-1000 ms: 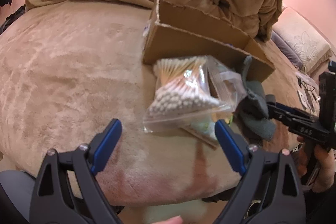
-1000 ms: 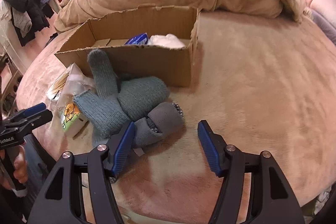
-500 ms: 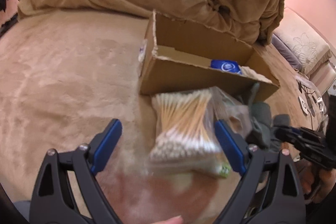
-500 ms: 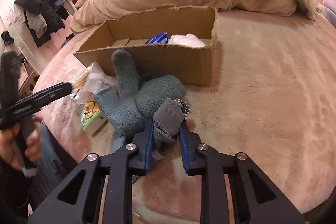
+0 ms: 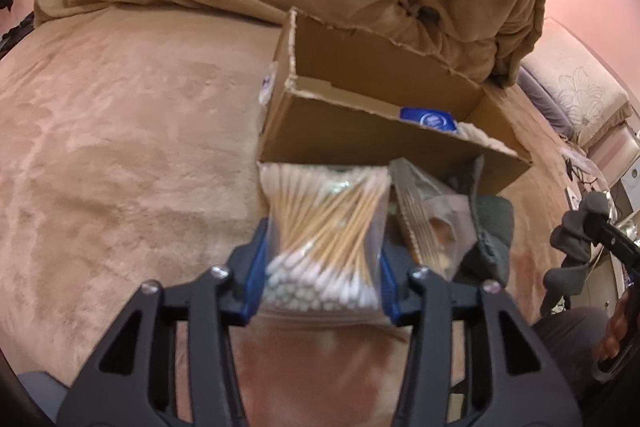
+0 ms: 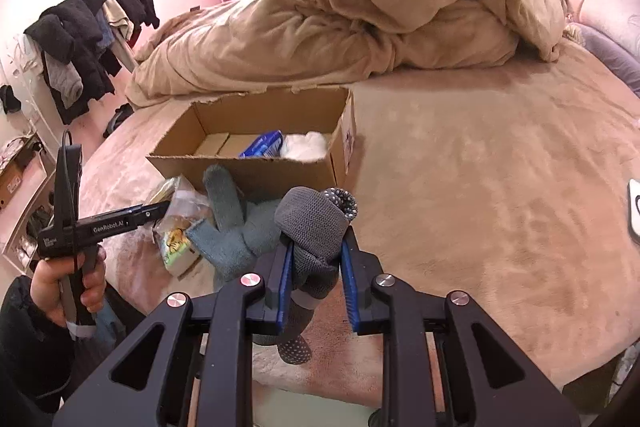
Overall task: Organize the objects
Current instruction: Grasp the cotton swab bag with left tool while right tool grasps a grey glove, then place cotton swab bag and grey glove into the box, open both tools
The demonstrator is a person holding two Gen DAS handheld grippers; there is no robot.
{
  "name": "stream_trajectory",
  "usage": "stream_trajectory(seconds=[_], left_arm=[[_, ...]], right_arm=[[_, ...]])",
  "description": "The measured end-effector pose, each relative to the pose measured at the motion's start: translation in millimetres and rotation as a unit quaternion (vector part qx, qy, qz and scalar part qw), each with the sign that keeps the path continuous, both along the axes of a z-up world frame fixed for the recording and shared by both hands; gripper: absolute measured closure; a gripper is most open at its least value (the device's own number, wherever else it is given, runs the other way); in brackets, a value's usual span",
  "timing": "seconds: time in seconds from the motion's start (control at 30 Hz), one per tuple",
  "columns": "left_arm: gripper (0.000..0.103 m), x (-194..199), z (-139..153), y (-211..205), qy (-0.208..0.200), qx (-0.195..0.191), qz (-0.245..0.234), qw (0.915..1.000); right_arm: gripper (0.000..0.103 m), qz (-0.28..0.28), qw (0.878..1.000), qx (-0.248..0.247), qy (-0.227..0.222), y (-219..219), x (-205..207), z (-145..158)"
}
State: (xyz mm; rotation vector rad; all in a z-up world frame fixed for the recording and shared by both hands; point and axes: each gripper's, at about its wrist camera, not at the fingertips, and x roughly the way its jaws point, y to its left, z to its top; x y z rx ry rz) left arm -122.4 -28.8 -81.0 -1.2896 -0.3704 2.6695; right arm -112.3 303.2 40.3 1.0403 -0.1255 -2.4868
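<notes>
Right now the left gripper has its blue pads pressed against both sides of a clear plastic bag of wooden-stemmed cotton swabs, pinching it near the white-tipped end; the bag sits just in front of the near wall of the open brown cardboard box. The right gripper is clamped on a folded grey knitted sock with dotted sole, which is off the bed and hangs down below the pads.

Both items look destined for the box, so the step in hand is probably the carry. The slippery bag should be lifted clear of the box's torn front edge before moving forward, or its far end will likely catch on the cardboard. The sock's loose tail should be raised high enough to pass the rim too.

Inside the box lie a blue packet and something white and fluffy, leaving free floor at the left end. Against the box front rest a blue-green knitted glove and a second clear bag, both beside the swab bag. A rumpled tan duvet is heaped behind, on the tan plush bed cover.
</notes>
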Motion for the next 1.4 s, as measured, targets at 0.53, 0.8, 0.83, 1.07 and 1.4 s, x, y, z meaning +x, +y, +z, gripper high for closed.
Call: stream_trajectory(seconds=[0.53,0.8,0.83,1.07,1.4], left_arm=[[0.057,63,108,-3,0.103,0.009,-0.011,0.9946],[0.057,55,155,6,0.149,-0.005,-0.019,0.9886],[0.057,52,158,6,0.153,-0.008,-0.017,0.9881],[0.057,29,168,7,0.169,-0.016,-0.020,0.9853],[0.057,-24,145,11,0.153,-0.016,-0.030,0.9876]], right_arm=[[0.080,0.030,0.997,-0.004,0.076,-26,29,66],[0.080,0.042,0.992,-0.001,0.119,-44,25,104],[0.080,0.043,0.991,-0.001,0.123,-46,23,108],[0.080,0.053,0.989,0.008,0.139,-67,-1,121],[0.080,0.056,0.990,0.014,0.132,-94,-49,111]])
